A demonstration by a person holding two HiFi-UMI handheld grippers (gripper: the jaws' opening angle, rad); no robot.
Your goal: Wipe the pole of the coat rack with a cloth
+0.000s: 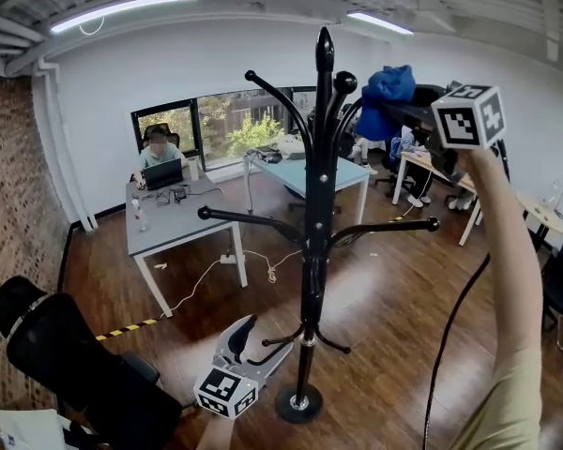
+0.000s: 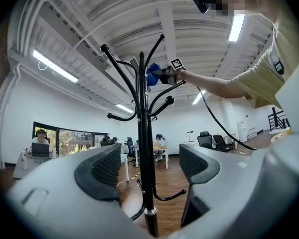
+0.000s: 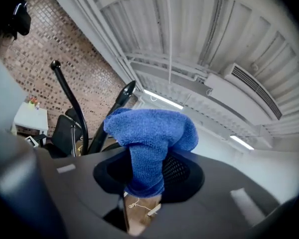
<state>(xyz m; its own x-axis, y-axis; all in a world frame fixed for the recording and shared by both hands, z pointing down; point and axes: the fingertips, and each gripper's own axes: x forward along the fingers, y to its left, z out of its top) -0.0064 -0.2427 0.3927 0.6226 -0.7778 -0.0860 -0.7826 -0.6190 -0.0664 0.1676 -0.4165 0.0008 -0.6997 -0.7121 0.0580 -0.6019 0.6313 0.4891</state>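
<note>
Your right gripper (image 3: 149,171): clenched on the cloth (image 3: 152,133), high by the top hooks (image 1: 342,84), near the pole (image 1: 314,242). Your left gripper (image 2: 147,166): jaws apart, gripping nothing, low near the base (image 1: 298,404). Lay the cloth's bulge against the pole; draw down evenly.

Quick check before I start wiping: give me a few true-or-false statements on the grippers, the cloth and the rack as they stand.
1. The right gripper is shut on the blue cloth. True.
2. The left gripper is clamped on the pole. False: its jaws stand apart, with the pole in the gap, untouched.
3. The cloth is held high, near the top hooks. True.
4. The coat rack lies tipped over. False: it stands upright on its round base.
</note>
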